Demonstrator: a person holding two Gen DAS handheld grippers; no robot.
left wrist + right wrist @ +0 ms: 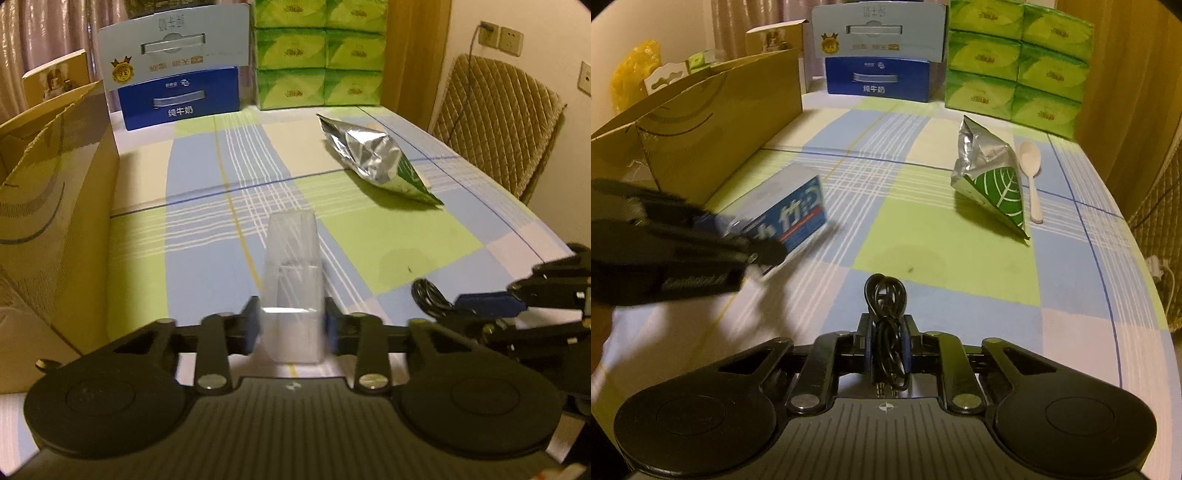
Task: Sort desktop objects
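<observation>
My left gripper (pixel 291 325) is shut on a long box (pixel 291 280), its blue pads pressing both sides. The box looks pale and silvery from this end. In the right wrist view it is a blue box (pixel 790 210) with white lettering, its far end near the checked tablecloth, held by the left gripper (pixel 738 236). My right gripper (pixel 886 343) is shut on a coiled black cable (pixel 884 295), whose plugs hang down toward the camera. The right gripper (pixel 480 306) and the cable (pixel 428 295) also show at the right edge of the left wrist view.
An open cardboard box (pixel 720 122) stands along the table's left side. A silver and green foil bag (pixel 993 177) lies at mid right with a white spoon (pixel 1032 166) beside it. A blue milk carton (pixel 879 77) and stacked green tissue packs (pixel 1015 62) line the back. A chair (pixel 495 122) stands at the right.
</observation>
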